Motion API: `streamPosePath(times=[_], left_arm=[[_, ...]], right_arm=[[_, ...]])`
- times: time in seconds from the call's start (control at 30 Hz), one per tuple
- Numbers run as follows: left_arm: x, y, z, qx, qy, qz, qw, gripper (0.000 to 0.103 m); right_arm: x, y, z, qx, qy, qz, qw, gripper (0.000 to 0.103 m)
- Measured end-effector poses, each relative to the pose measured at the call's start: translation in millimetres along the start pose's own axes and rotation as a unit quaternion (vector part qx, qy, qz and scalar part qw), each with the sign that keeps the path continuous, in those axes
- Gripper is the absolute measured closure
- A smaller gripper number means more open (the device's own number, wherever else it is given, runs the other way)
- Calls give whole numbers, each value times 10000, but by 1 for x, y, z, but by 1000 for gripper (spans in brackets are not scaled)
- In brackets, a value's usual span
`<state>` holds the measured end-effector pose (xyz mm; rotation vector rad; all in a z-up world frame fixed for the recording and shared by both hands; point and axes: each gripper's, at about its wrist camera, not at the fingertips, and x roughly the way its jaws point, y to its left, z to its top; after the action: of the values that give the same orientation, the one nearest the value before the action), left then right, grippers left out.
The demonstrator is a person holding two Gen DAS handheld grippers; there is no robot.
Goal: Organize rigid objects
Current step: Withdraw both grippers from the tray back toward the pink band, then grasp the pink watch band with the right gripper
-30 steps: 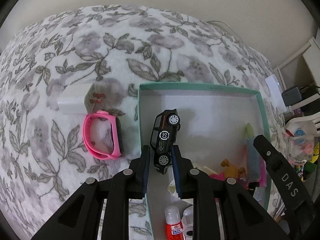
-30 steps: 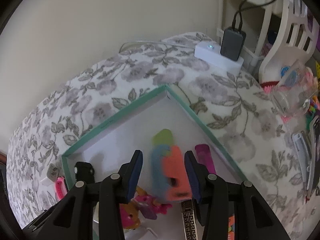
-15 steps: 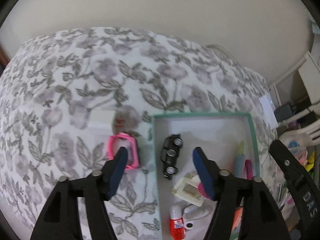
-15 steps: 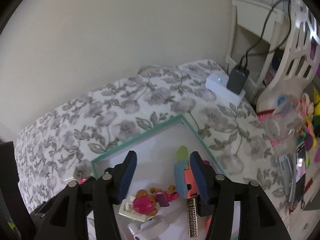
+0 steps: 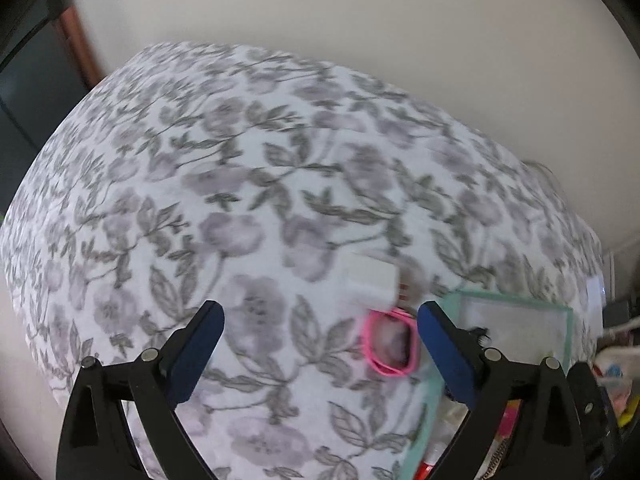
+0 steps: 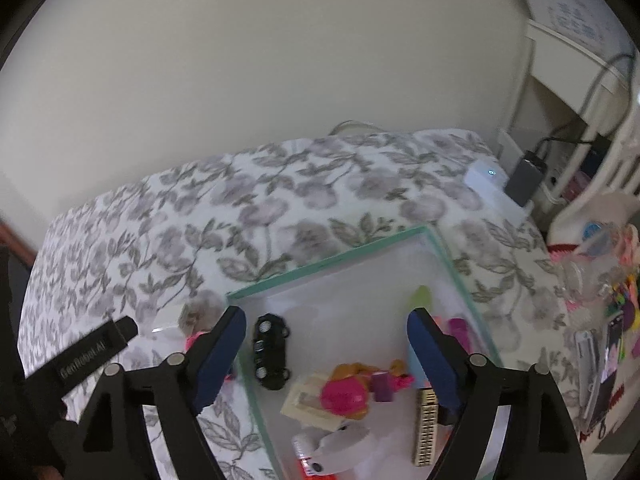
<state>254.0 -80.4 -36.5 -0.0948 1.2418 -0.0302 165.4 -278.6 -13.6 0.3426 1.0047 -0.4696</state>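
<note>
both your claws have lifted off the box [image 6: 332, 262]; left claw [image 5: 318, 326] opening wide, empty, nearest the pink wristband [image 5: 394, 342] by its right finger.

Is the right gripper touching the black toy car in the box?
Apart. The right wrist view shows the right gripper, its jaws opening with nothing gripped, above the teal-rimmed box; the black toy car lies free on the box floor.

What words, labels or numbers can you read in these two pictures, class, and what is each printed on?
"GenRobot.AI": white lettering on the black left tool, seen in the right wrist view.
Poster on the wall: blue print, too blurred to read.
Red-labelled bottle in the green-rimmed box: label too small to read.
Left wrist view: nothing readable.
</note>
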Motion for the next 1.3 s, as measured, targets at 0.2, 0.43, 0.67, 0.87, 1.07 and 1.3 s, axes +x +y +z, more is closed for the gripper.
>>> streamPosePath(times=[0.2,0.43,0.67,0.87,1.07,1.3], left_arm=[[12,31,3,-326,84,200,9992,3],[32,36,-1,-374,366,266,9983,3],[51,34,-11,-320,635,449,9965,3],[68,48,-19,-579,990,556,9918,3],[68,74,-19,-879,991,721,9886,3],[76,102,-25,-1219,1184,651,9833,3]], right_arm=[[11,26,-9,-285,71,217,9993,17],[30,41,-19,-412,267,334,9982,16],[46,52,-28,-469,507,670,9954,16],[53,68,-35,-661,506,868,9927,15],[58,87,-43,-856,452,1243,9875,16],[66,101,-50,-1101,487,1417,9826,23]])
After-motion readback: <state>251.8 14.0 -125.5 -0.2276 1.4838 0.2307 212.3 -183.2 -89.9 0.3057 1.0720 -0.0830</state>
